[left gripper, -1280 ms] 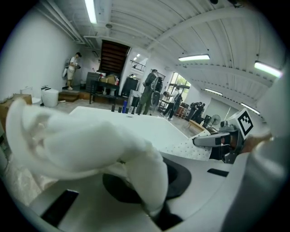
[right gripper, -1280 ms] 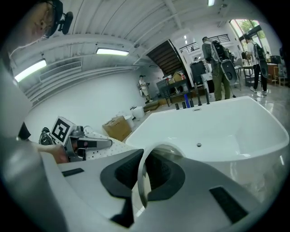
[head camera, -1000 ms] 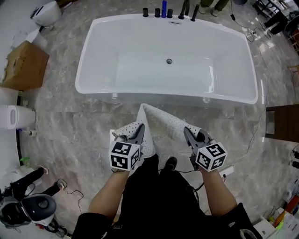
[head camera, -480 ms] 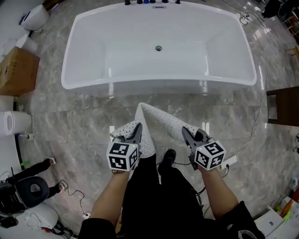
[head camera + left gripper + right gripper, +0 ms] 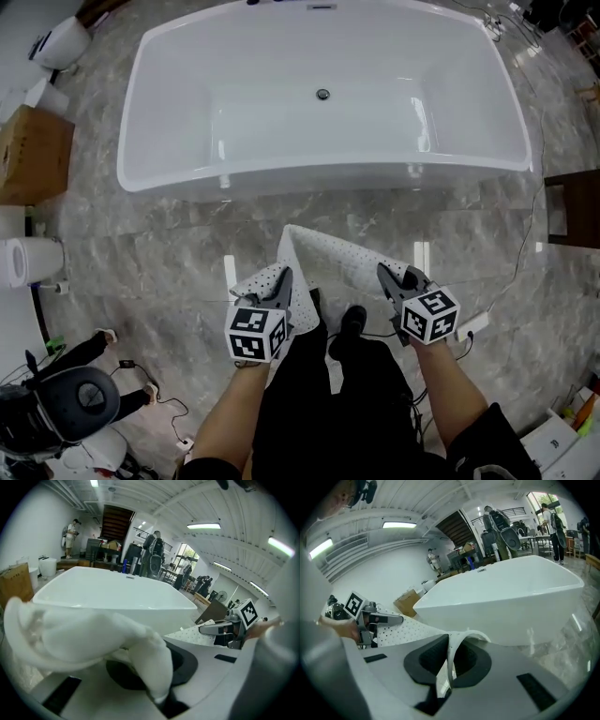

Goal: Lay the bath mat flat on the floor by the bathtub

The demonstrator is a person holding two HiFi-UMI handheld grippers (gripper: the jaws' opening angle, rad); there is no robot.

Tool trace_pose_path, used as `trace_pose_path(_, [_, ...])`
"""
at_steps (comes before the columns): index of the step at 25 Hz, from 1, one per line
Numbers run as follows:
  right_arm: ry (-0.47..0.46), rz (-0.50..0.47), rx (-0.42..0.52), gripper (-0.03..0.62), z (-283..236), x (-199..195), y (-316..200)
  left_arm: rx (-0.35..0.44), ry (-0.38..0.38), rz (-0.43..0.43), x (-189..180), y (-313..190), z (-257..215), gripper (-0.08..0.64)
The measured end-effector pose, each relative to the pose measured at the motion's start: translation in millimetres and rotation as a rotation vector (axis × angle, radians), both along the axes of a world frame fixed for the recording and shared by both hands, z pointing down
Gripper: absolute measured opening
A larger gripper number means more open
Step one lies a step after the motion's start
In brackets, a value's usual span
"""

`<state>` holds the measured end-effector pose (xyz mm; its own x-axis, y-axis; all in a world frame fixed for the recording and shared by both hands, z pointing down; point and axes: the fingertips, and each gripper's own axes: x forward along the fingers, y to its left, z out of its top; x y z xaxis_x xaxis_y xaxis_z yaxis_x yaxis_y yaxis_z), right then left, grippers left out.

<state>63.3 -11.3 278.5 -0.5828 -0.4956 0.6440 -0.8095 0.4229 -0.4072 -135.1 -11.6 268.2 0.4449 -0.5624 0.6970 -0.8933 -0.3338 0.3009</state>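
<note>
Bath mat (image 5: 336,255): white, flexible sheet perforated with small round holes. It hung creased between both tongs, over glossy grey marbled floor (image 5: 169,246), just in front of bathtub (image 5: 281,178). Floor contact could not be made out.
Left tongs (image 5: 281,278): clamped on bunched, thick mat edge.
Right tongs (image 5: 386,275): clamped on thin edge curled into loop.
Bathtub: smooth white, rounded-rectangular, with central drain (image 5: 323,94).

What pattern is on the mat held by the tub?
The bath mat is white with small dark dots all over; clearest in the head view.
</note>
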Motion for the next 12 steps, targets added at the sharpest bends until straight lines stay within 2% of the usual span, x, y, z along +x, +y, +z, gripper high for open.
trace_pose_path(5, [0.022, 0.028, -0.006, 0.023, 66.2, -24.0, -19.2, -0.009, 0.011, -0.017, -20.4, -15.7, 58.0, 0.043])
trace_pose_path(12, [0.017, -0.077, -0.058, 0.023, 152.5, -51.3, -9.7, -0.07, -0.05, -0.064, -54.9, -11.0, 140.7, 0.043])
